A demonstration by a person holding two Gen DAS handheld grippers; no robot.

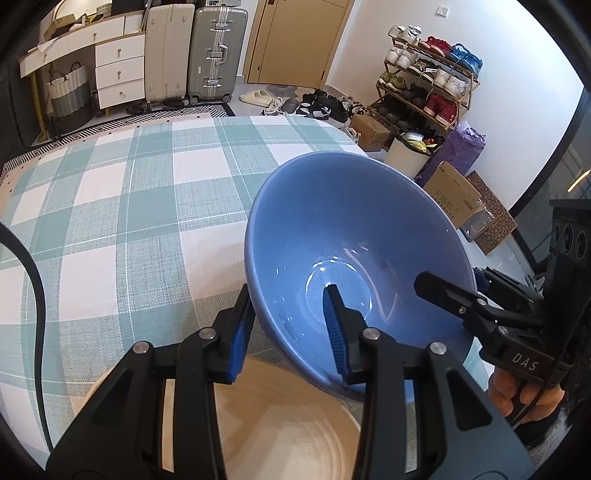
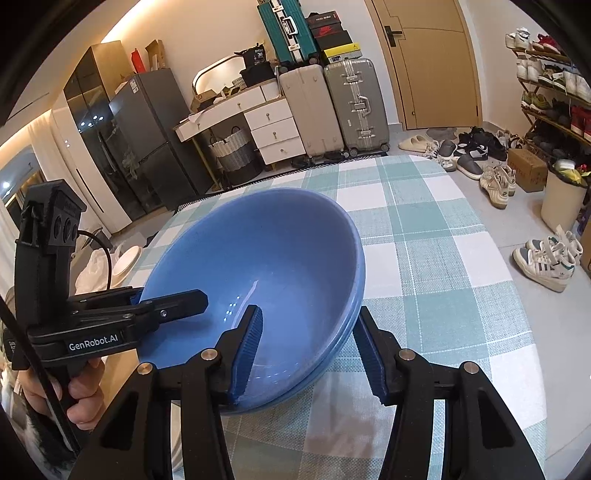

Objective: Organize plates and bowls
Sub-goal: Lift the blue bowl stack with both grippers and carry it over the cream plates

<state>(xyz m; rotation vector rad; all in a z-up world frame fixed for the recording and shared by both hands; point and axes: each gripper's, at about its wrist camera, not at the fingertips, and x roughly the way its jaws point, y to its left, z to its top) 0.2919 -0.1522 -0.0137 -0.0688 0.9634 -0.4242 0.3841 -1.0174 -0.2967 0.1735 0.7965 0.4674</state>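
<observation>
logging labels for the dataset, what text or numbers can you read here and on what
"DAS" on the right gripper, on its body, seen from the left wrist view.
"GenRobot.AI" on the left gripper, on its body, seen from the right wrist view.
"36" on a black box on the dresser.
Print on the cardboard box by the table: too blurred to read.
Logos on the stacked shoe boxes: no legible words.

**Black two-finger grippers with blue ribbed pads**

The left gripper (image 1: 291, 328) has black plastic linkage arms joined by round silver pins, and ridged blue pads line its fingers (image 1: 334, 325). A black cable loops at nine o'clock. The right gripper (image 2: 310, 350) is built alike. White "DAS" lettering marks one body at three o'clock in the left view, "GenRobot.AI" the other.
</observation>
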